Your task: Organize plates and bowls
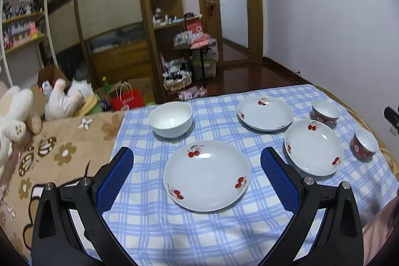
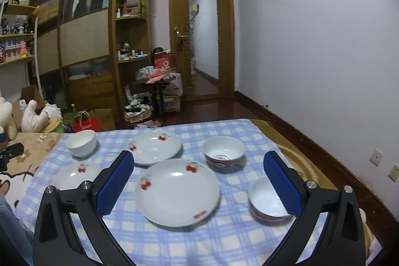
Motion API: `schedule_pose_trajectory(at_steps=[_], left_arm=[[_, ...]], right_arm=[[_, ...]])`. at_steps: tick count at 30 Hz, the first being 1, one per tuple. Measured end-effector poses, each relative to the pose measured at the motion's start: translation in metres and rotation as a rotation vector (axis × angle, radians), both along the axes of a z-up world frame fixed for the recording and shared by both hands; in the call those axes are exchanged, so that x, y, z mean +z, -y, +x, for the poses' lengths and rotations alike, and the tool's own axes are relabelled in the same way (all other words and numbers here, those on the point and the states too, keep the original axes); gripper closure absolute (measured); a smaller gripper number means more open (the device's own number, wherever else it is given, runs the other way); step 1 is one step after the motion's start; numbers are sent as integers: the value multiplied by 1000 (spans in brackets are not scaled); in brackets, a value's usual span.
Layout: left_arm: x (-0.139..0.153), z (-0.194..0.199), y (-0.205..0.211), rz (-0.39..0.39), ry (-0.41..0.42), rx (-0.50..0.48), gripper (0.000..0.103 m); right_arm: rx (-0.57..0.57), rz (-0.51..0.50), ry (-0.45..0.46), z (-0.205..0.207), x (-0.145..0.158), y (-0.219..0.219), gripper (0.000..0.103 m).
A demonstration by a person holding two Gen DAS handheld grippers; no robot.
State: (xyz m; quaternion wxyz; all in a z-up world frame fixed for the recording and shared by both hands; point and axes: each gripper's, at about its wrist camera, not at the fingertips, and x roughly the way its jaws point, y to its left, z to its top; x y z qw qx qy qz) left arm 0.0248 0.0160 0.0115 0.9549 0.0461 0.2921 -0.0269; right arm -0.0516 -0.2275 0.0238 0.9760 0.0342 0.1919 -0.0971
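Blue-checked cloth (image 1: 199, 236) carries unstacked dishes; left gripper (image 1: 197, 176) and right gripper (image 2: 198, 181) gape wide, empty, each framing a white cherry-printed plate (image 1: 207, 175) at centre frame. Gathering seems not yet begun; next, pinch a rim.

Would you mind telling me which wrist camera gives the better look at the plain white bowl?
The left wrist view: the plain white bowl sits large and unobstructed beyond the open left gripper, its rim and inside clear. The right wrist view shows it smaller, at the cloth's far left corner, though also whole.
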Motion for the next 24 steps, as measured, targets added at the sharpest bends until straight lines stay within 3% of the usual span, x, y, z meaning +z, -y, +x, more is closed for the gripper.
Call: schedule_pose_trajectory(at_steps=[5, 14, 19, 24], left_arm=[[0, 31, -18, -43, -90, 31, 3], [-18, 92, -49, -51, -216, 88, 3], [-38, 123, -59, -43, -274, 115, 3], [-65, 147, -71, -84, -352, 141, 3]], right_arm=[[53, -15, -23, 28, 2, -26, 0], [141, -8, -84, 97, -3, -76, 0], [200, 9, -143, 135, -21, -103, 0], [245, 34, -209, 166, -44, -125, 0]])
